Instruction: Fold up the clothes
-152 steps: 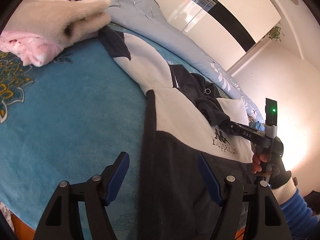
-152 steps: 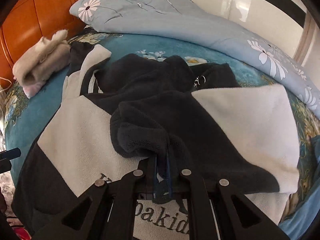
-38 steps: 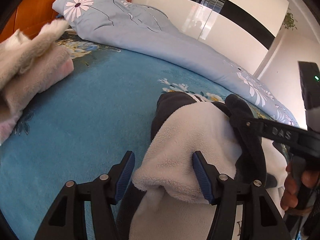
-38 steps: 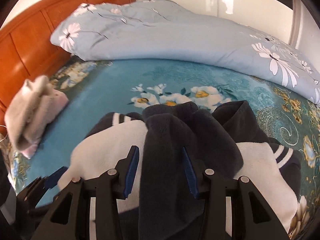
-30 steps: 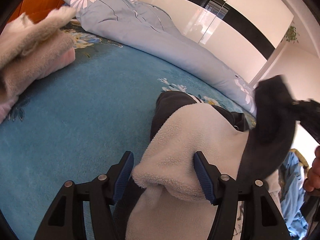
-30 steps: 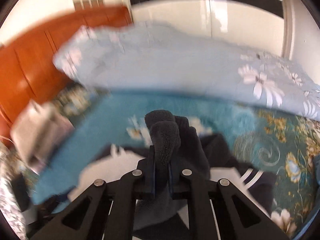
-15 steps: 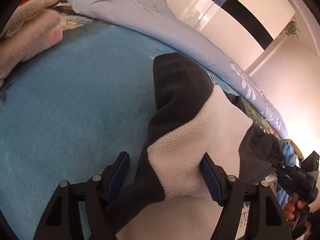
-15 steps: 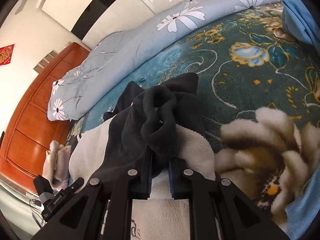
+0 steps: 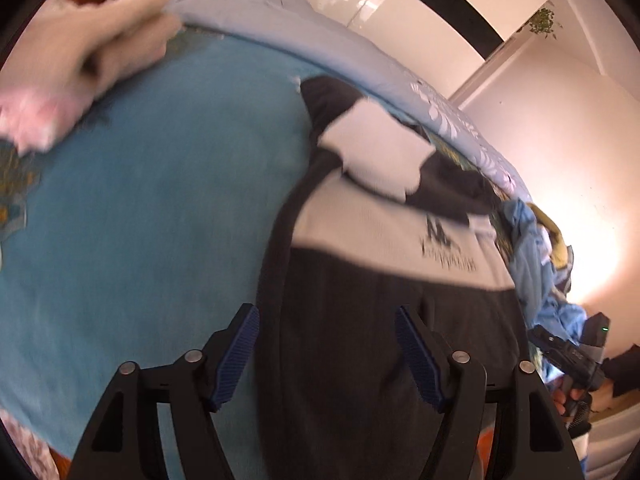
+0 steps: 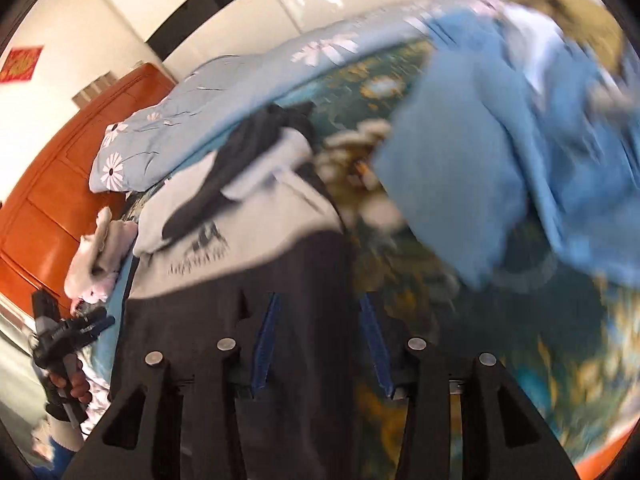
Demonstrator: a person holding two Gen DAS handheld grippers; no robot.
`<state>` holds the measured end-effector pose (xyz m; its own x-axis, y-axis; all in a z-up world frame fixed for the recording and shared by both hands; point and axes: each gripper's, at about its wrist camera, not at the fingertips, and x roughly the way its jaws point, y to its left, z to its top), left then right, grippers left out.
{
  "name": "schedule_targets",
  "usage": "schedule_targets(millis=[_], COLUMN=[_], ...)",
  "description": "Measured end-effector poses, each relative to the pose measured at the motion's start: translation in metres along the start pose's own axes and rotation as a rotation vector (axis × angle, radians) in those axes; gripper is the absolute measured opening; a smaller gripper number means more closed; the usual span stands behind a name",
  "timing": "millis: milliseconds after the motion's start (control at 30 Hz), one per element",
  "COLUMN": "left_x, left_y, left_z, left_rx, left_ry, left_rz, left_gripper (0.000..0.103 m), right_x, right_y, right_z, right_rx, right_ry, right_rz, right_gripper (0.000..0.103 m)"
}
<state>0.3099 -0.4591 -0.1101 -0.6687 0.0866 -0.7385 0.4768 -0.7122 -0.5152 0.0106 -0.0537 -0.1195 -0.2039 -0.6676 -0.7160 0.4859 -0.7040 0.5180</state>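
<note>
A black and white fleece jacket [image 9: 384, 280] lies on the blue bedspread [image 9: 140, 208], its sleeves folded across the white chest panel. My left gripper [image 9: 326, 352] is open and empty over the jacket's black lower left part. My right gripper [image 10: 320, 344] is open and empty over the jacket's lower right edge [image 10: 288, 280]. The right gripper also shows far right in the left wrist view [image 9: 568, 356], and the left gripper far left in the right wrist view [image 10: 68, 332]. Both views are motion-blurred.
A folded beige and pink fleece pile [image 9: 80, 64] sits at the upper left near the orange headboard [image 10: 60, 184]. A light blue flowered duvet [image 9: 280, 32] runs along the far side. A heap of blue clothes [image 10: 520, 140] lies to the jacket's right.
Both grippers have let go of the sleeves, which now lie folded over the chest. Both grippers have drawn back toward the jacket's hem, and the right one has opened.
</note>
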Motion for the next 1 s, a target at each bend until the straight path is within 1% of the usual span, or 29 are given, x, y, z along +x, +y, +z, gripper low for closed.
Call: schedule_targets(millis=[100,167,233,367,500,600,733,833,933,967,1000], left_x=[-0.002,-0.011,-0.019,-0.023,-0.028,-0.032,-0.030,-0.028,-0.030,-0.030,-0.030], left_y=[0.004,0.003,0.002,0.006,0.015,0.024,0.033,0.037,0.038,0.038,0.040], left_z=[-0.033,-0.053,-0.068,-0.080,-0.086,-0.090,-0.095,-0.095,-0.098,-0.099,-0.100], left_rx=[-0.016,-0.021,-0.028,-0.087,-0.166,-0.209,-0.263,-0.317,-0.316,-0.316,-0.325], left_ry=[0.054,0.064,0.068,0.058,0.062,0.077,0.069,0.061,0.050,0.047,0.046], left_rz=[-0.019,-0.052,-0.084,-0.127,-0.212,-0.267,-0.334,-0.365,-0.363,-0.353,-0.346], left_gripper=[0.074,0.074,0.074,0.074,0.074,0.074,0.074,0.074,0.071,0.065,0.055], right_x=[-0.003,-0.006,-0.003,0.004,0.000,-0.002,-0.006,-0.006,-0.008,-0.009,-0.009], right_y=[-0.017,-0.023,-0.027,-0.028,-0.030,-0.037,-0.045,-0.042,-0.044,-0.048,-0.052], right_z=[-0.026,-0.037,-0.045,-0.059,-0.069,-0.074,-0.075,-0.072,-0.071,-0.073,-0.076], right_rx=[0.065,0.112,0.152,0.192,0.212,0.229,0.260,0.242,0.242,0.257,0.274], right_ry=[0.002,-0.021,-0.015,-0.005,-0.014,-0.016,-0.018,-0.003,0.006,0.005,0.004], right_rz=[0.025,0.086,0.160,0.272,0.343,0.360,0.402,0.398,0.410,0.420,0.428], right_gripper=[0.044,0.044,0.044,0.044,0.044,0.044,0.044,0.044,0.044,0.042,0.037])
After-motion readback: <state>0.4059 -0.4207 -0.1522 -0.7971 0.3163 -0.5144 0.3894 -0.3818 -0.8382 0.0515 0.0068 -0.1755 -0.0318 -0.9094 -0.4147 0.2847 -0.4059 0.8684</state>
